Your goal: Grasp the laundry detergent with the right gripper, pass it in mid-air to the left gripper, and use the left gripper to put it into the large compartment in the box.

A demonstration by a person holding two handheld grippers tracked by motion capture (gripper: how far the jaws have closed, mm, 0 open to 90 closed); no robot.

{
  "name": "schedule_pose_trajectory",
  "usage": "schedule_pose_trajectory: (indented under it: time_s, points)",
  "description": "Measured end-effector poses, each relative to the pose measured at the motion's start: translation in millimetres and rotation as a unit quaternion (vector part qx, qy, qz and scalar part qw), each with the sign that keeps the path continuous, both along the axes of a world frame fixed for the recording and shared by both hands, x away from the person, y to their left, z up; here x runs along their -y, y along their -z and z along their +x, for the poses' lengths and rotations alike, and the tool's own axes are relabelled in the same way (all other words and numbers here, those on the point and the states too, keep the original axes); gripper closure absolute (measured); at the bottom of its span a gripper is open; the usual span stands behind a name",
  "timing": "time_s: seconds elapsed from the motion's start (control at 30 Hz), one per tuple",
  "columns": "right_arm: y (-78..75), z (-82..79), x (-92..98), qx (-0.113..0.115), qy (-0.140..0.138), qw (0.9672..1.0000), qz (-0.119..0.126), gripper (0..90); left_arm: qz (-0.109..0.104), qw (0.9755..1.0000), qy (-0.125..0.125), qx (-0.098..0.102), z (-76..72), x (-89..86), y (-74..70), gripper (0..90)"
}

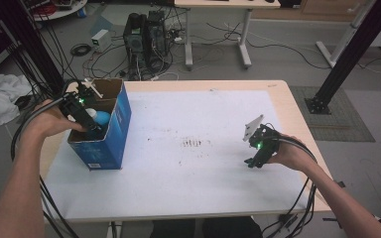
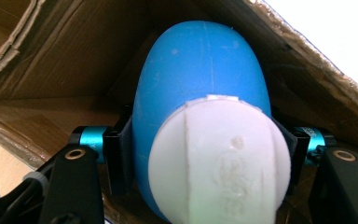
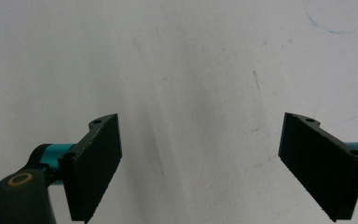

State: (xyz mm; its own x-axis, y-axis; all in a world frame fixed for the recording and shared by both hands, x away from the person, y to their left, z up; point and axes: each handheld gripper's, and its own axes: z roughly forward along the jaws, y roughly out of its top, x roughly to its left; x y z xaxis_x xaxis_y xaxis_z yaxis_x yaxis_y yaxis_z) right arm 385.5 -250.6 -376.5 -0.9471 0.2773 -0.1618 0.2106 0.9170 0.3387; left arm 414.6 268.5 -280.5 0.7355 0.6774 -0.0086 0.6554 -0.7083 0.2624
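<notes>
A blue bottle with a white cap [image 1: 99,119] sits inside the open top of a blue cardboard box [image 1: 110,136] at the table's left side. My left gripper [image 1: 90,124] reaches into the box and is shut on the bottle. In the left gripper view the blue bottle [image 2: 200,70] and its white cap [image 2: 219,158] are pinched between the two black jaws, with brown box walls [image 2: 65,60] behind. My right gripper [image 1: 254,161] hovers low over the white table cover at the right, jaws wide open and pointing down. In the right gripper view its fingers [image 3: 98,163] have nothing between them.
The white sheet [image 1: 193,163] covers most of the wooden table [image 1: 283,99] and carries brown smudges [image 1: 192,143] near its middle. Cables trail from both grippers off the table edges. Behind the table stand computer towers [image 1: 144,37], another desk and black frame posts.
</notes>
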Motion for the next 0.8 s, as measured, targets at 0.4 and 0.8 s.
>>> schedule_pose_trajectory:
  time_s: [0.4, 0.8]
  points:
    - [-0.3, -0.9, 1.8, -0.001, 0.003, 1.0000, -0.001, 12.5, 0.029, 0.9995, 0.012, -0.006, 2.0, 3.3, -2.4, 37.3]
    - [0.8, -1.0, 1.1, -0.002, 0.002, 1.0000, 0.000, 12.5, 0.019, 0.9998, -0.004, -0.008, 2.0, 5.1, -1.8, 33.5]
